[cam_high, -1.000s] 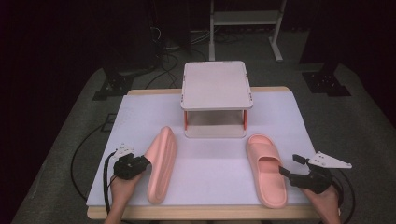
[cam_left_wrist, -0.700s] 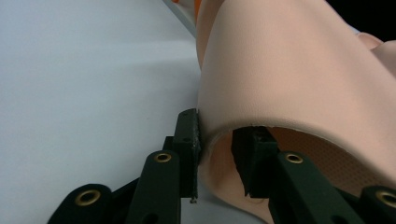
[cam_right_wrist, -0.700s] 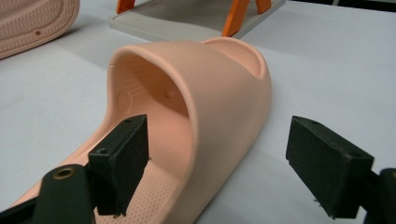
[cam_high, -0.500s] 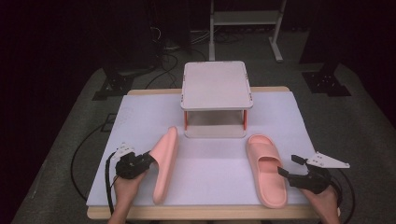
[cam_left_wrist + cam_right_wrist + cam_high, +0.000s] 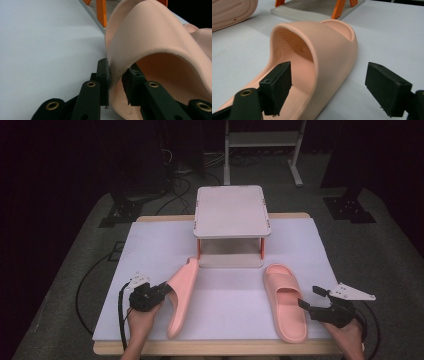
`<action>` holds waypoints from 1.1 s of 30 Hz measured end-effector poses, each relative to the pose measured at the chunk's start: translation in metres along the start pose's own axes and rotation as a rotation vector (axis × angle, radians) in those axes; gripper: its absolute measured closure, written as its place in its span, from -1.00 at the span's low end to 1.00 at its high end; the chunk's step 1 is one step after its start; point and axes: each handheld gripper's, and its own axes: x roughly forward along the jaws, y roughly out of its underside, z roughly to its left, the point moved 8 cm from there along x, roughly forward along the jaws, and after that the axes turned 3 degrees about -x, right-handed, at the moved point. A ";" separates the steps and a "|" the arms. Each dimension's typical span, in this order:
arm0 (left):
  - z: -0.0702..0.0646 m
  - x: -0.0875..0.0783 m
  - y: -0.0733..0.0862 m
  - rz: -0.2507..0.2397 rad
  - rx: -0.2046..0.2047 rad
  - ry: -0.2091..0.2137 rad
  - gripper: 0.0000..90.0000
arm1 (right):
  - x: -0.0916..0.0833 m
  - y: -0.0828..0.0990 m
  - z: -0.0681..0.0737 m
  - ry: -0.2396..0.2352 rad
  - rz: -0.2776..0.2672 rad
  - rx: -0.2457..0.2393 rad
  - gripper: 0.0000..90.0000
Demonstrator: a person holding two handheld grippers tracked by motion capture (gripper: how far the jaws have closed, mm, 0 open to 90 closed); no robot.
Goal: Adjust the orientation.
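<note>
The left gripper's fingers (image 5: 103,75) are pinching the strap edge of the left pink soft-foam slide sandal (image 5: 181,295), which is tipping onto its side at about seven o'clock from the small grey two-tier shelf with orange legs (image 5: 230,211); the jaws have just been closing a little with the foam between them. The right gripper's fingers (image 5: 277,85) are standing released, straddling the strap side of the right pink foam sandal (image 5: 285,300), lying flat at about five o'clock from the shelf on the white-covered tabletop (image 5: 150,245). Both sandals are likely light, squashy and fairly grippy; the strap edge is looking like the best hold.
</note>
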 end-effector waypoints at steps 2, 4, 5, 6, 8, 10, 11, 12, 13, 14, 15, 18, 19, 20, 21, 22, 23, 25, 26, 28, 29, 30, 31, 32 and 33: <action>0.001 0.000 0.000 -0.003 -0.017 -0.008 0.55 | 0.000 0.000 0.000 -0.001 0.000 0.002 -0.54; 0.000 0.001 0.001 0.002 -0.020 -0.008 0.55 | 0.000 0.000 0.001 -0.002 0.001 -0.002 -0.54; 0.000 0.001 0.001 0.004 -0.019 -0.005 0.55 | 0.000 0.000 0.001 -0.002 0.001 -0.002 -0.54; 0.000 0.001 0.001 0.000 -0.027 -0.001 0.55 | 0.000 0.000 0.001 -0.003 0.002 -0.001 -0.54; -0.001 0.002 0.001 -0.002 -0.037 -0.001 0.50 | 0.000 0.000 0.001 -0.002 0.001 -0.001 -0.54; -0.002 0.002 0.001 0.000 -0.034 -0.004 0.48 | 0.000 0.000 0.001 -0.003 0.001 -0.001 -0.54; -0.004 0.003 0.001 0.000 -0.043 -0.004 0.48 | 0.000 0.000 0.001 -0.004 0.001 0.002 -0.54; -0.004 0.003 0.001 0.000 -0.043 -0.004 0.47 | 0.000 0.000 0.001 -0.004 0.001 0.002 -0.54; -0.004 0.004 0.002 0.003 -0.040 -0.003 0.47 | 0.000 0.000 0.001 -0.004 0.000 0.002 -0.54; -0.006 0.005 0.003 0.007 -0.038 -0.001 0.47 | 0.000 0.000 0.001 -0.005 0.000 0.003 -0.54; -0.009 0.007 0.003 0.010 -0.037 0.004 0.46 | 0.000 0.000 0.001 -0.005 -0.001 0.003 -0.54; -0.010 0.009 0.004 0.012 -0.028 0.010 0.47 | 0.000 0.000 0.000 -0.005 -0.003 0.002 -0.54; -0.012 0.011 0.005 0.022 -0.015 0.007 0.56 | 0.000 0.000 0.000 -0.006 -0.002 0.002 -0.54; -0.012 0.011 0.005 0.022 -0.015 0.007 0.56 | 0.000 0.000 0.000 -0.006 -0.002 0.002 -0.54; -0.013 0.013 0.006 0.020 -0.024 0.013 0.56 | 0.000 0.000 0.000 -0.007 -0.003 0.000 -0.54; -0.013 0.013 0.006 0.020 -0.024 0.013 0.56 | 0.000 0.000 0.000 -0.007 -0.003 0.000 -0.54; -0.014 0.013 0.006 0.020 -0.024 0.013 0.56 | 0.000 0.000 0.000 -0.007 -0.001 -0.001 -0.54; -0.014 0.014 0.007 0.022 -0.025 0.011 0.56 | 0.000 0.000 0.000 -0.008 -0.004 0.006 -0.54; -0.014 0.014 0.007 0.022 -0.025 0.011 0.56 | 0.000 0.000 0.000 -0.008 -0.004 0.006 -0.54; -0.014 0.015 0.008 0.024 -0.037 0.016 0.55 | 0.000 0.000 0.001 -0.009 -0.001 0.006 -0.54; -0.014 0.015 0.008 0.024 -0.037 0.016 0.54 | 0.000 0.000 0.001 -0.010 -0.001 0.006 -0.54; -0.014 0.014 0.008 0.027 -0.034 0.016 0.54 | 0.000 0.000 0.001 -0.010 -0.001 0.006 -0.54; -0.015 0.015 0.008 0.025 -0.033 0.018 0.52 | 0.000 0.000 0.001 -0.013 0.001 0.005 -0.54; -0.015 0.015 0.008 0.025 -0.033 0.018 0.52 | 0.000 0.000 0.001 -0.013 0.001 0.005 -0.54; -0.016 0.015 0.008 0.025 -0.025 0.019 0.52 | 0.001 0.000 0.002 -0.016 0.000 0.005 -0.54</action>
